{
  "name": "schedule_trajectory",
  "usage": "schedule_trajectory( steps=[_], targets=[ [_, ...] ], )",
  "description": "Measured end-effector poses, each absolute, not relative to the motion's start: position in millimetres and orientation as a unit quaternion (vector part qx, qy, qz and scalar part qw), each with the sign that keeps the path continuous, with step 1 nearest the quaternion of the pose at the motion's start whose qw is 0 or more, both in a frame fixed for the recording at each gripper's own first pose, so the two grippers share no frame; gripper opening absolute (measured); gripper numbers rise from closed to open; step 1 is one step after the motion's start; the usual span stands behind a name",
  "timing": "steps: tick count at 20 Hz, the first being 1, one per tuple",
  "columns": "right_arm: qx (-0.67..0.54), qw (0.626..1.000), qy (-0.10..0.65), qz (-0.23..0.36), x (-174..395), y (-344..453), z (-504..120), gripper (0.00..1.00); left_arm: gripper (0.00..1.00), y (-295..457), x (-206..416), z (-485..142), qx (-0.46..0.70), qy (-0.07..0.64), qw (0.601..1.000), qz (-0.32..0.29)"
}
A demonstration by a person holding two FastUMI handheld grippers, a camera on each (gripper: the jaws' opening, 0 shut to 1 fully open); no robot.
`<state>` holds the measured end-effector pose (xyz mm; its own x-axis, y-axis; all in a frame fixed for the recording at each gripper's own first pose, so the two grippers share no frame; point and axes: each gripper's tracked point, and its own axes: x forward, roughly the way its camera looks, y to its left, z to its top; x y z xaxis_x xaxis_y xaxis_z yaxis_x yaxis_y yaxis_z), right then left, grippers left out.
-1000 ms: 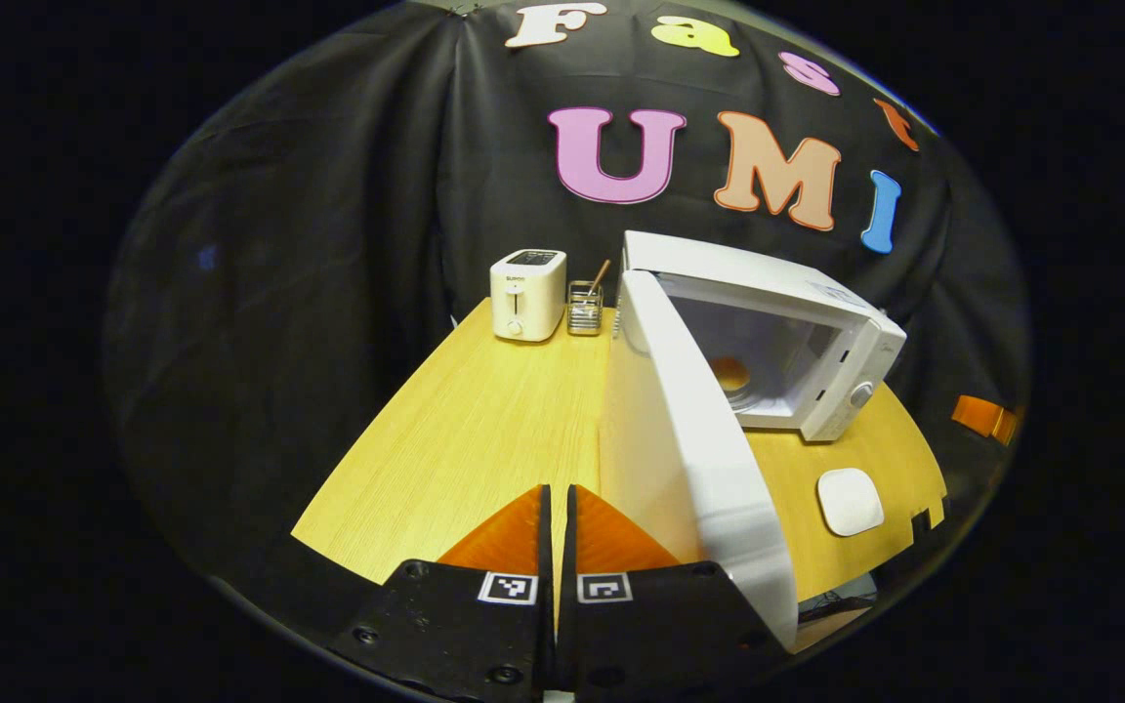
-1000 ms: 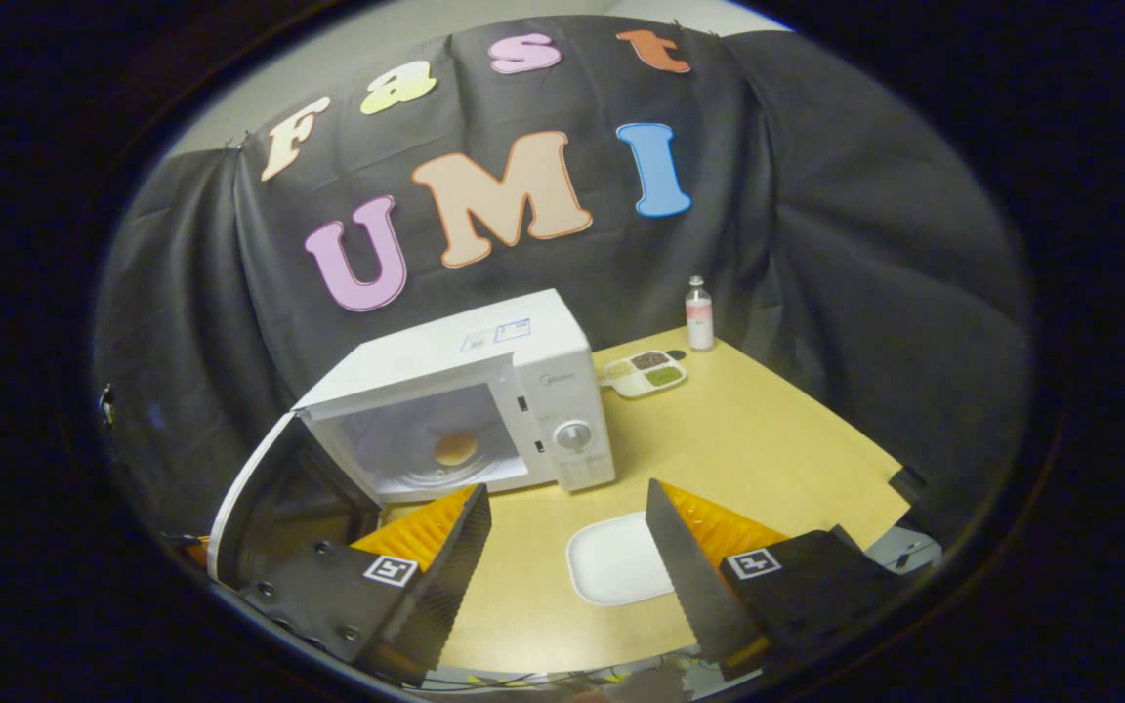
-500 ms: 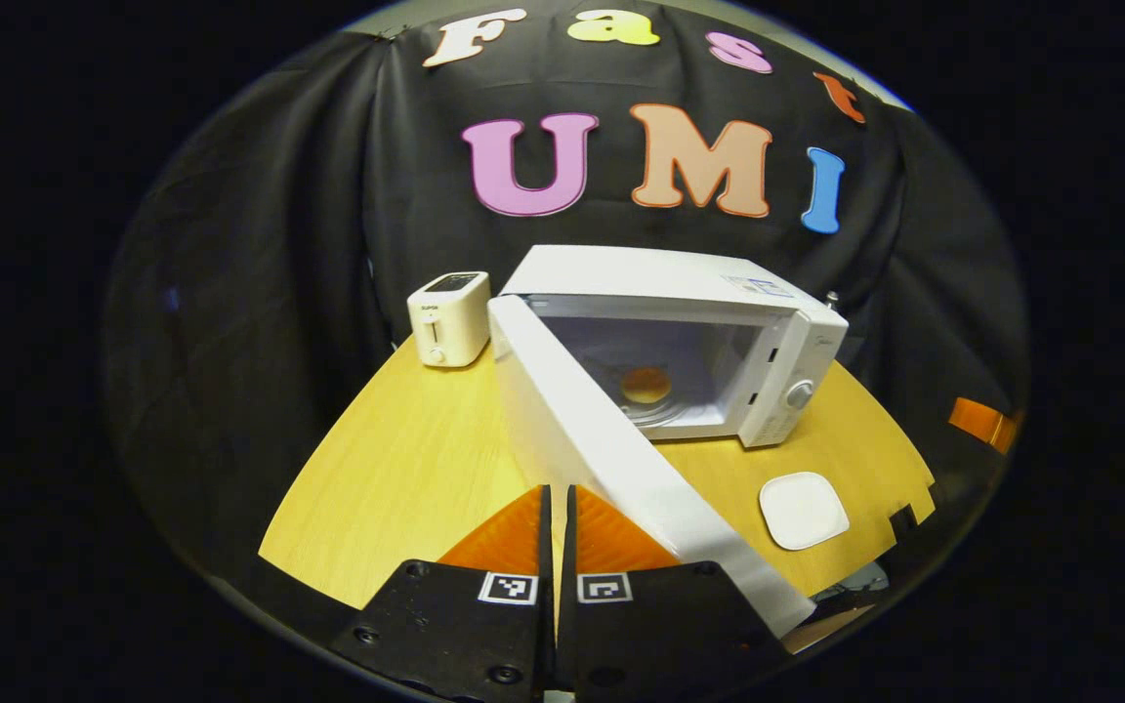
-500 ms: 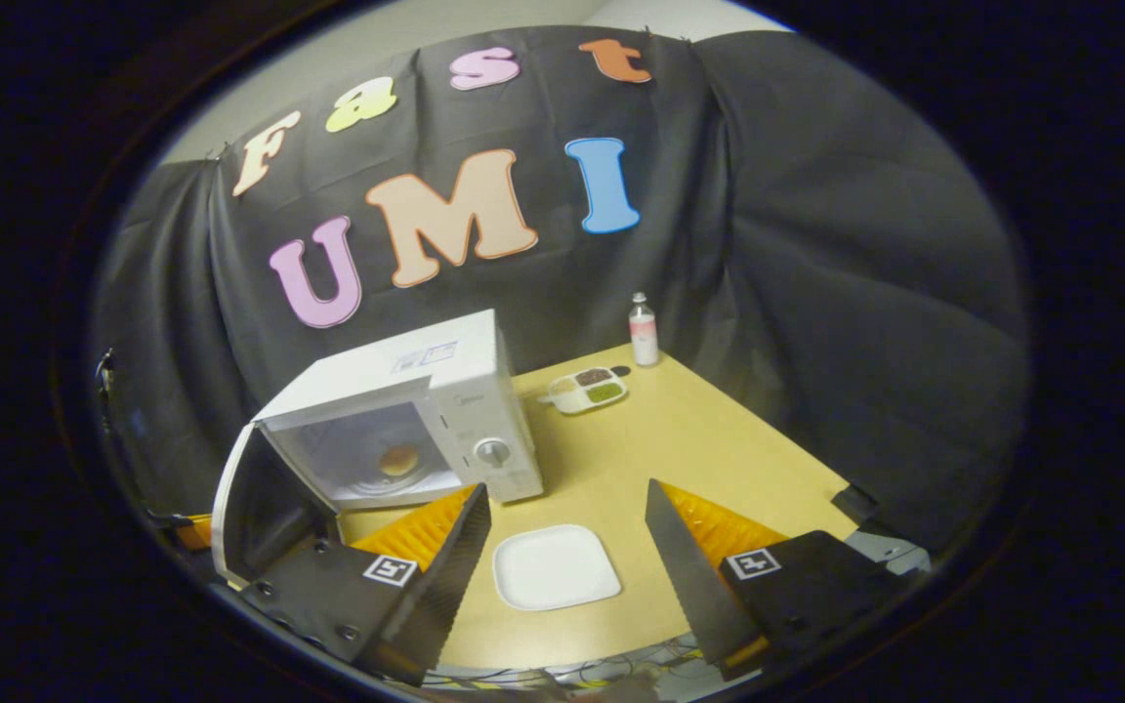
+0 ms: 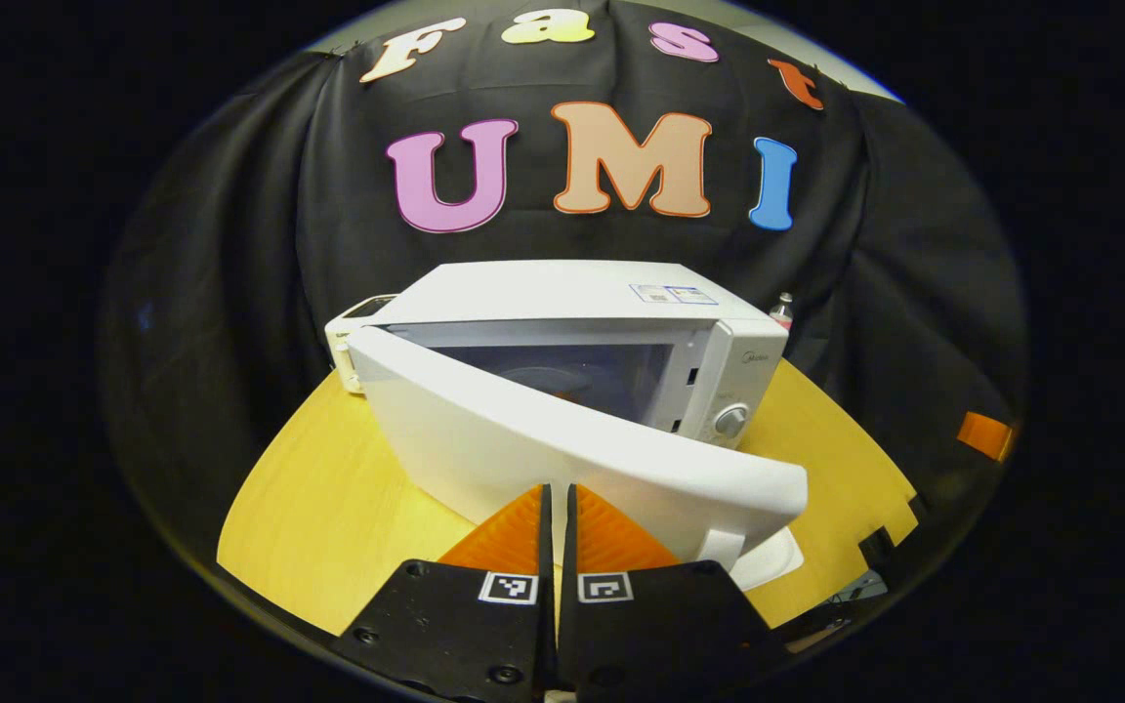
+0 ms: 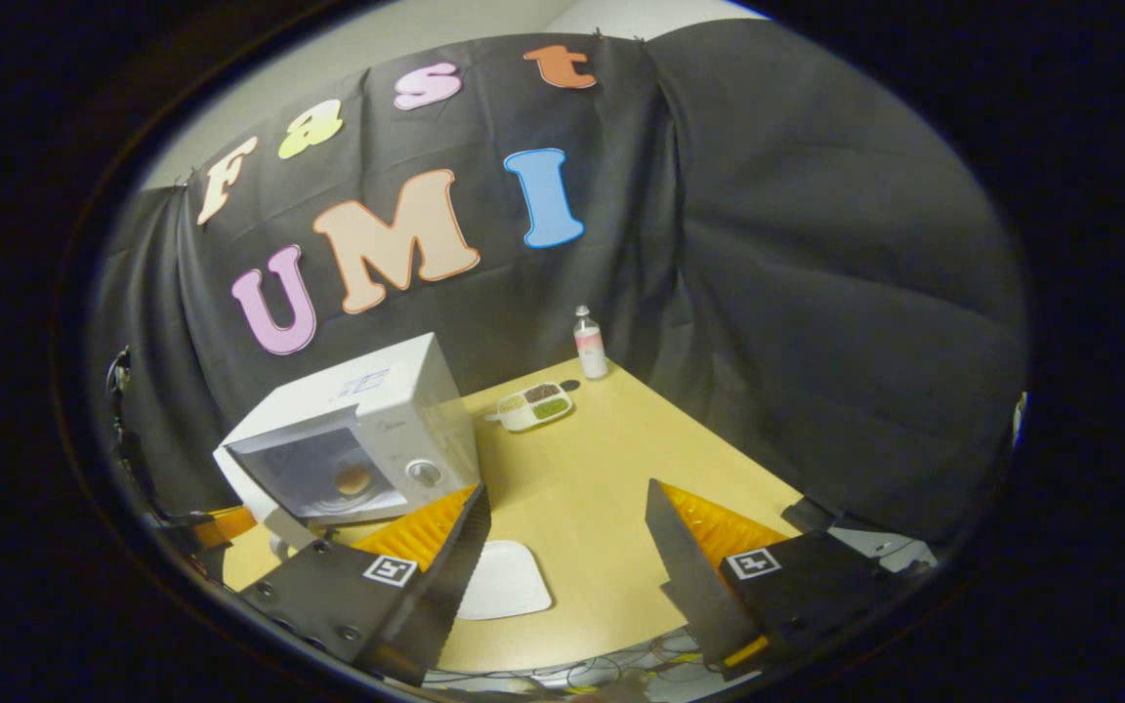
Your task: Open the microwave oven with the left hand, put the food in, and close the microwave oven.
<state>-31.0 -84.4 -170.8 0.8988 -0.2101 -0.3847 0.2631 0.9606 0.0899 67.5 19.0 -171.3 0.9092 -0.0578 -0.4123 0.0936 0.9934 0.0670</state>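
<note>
The left gripper [image 5: 555, 508] was pinched closed, holding nothing, tips against the half-shut door [image 5: 562, 459] of the microwave [image 6: 357, 430]. The food [image 6: 354, 478] sat inside. The right gripper [image 6: 567, 547] was wide open and empty, above the near plate [image 6: 504, 581].

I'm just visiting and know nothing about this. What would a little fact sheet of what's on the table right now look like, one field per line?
microwave: white, on the wooden table, dial at its front right
door: partly open, swung most of the way toward shut
food: round bun on the turntable inside
plate: white, bare, in front of the microwave
left tongs: shut, holding nothing, close against the door's outer face
right tongs: open, holding nothing, above the table's near edge
far corner: divided snack tray and a small bottle
</note>
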Motion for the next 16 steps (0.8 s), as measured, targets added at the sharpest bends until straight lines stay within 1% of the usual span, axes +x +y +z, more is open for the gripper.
schedule_trajectory(
  steps=[6,12,13,16],
  targets=[
    [0.053,0.976,0.175,-0.121,-27.9,-105.6,-161.7,0.98,0.01,-25.0,106.8,-168.4,0.036,0.191,0.979,-0.055],
    [0.051,0.977,0.165,-0.129,-21.2,-120.2,-157.5,0.98,0.01,-43.7,133.9,-168.5,0.062,0.186,0.979,-0.054],
    [0.050,0.977,0.162,-0.130,-20.2,-121.6,-156.9,0.92,0.01,-47.6,136.7,-168.1,0.063,0.185,0.979,-0.057],
    [0.055,0.978,0.154,-0.129,-17.4,-122.5,-153.1,0.92,0.01,-58.0,145.7,-167.7,0.051,0.184,0.980,-0.058]
  ],
)
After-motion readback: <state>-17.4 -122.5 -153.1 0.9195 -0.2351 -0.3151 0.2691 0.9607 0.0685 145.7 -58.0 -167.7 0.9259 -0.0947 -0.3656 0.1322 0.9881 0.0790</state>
